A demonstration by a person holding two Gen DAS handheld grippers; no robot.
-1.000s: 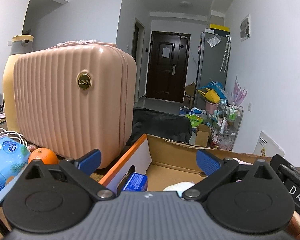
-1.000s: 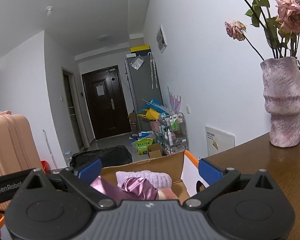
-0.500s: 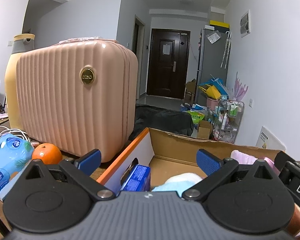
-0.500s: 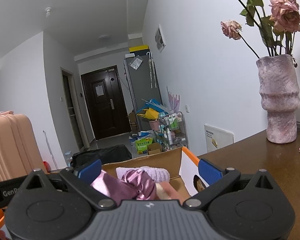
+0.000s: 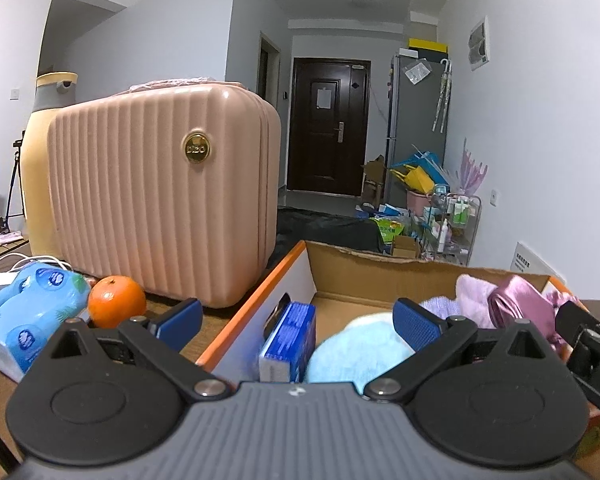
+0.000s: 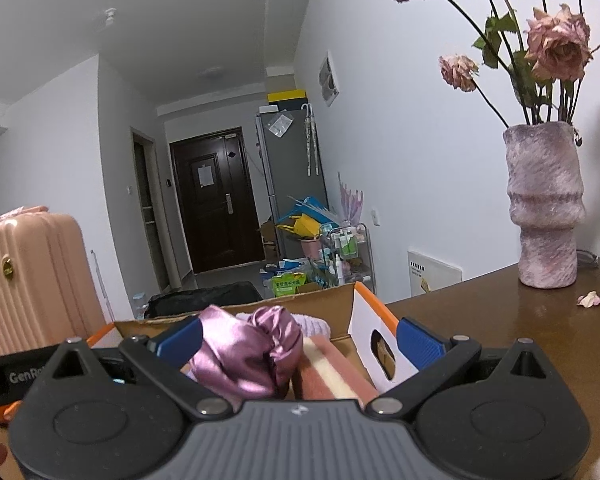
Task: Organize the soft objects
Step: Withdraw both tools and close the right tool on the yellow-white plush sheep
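Low in the centre of my right view, a glossy, crumpled purple satin cloth [image 6: 256, 350] lies in the cardboard box [image 6: 342, 300], beside a fuzzy lilac towel [image 6: 314, 325] and a pink-and-cream striped fold [image 6: 334, 372]. My left view shows a fluffy pale-blue towel [image 5: 356, 354] and a stiff blue packet [image 5: 290, 334] there too. The box's orange-edged wall [image 5: 256, 300] rises at centre; the ribbed pink suitcase [image 5: 160, 196] crowds the left. My left gripper [image 5: 298, 320] and right gripper [image 6: 298, 338] hover level, fingers apart, empty.
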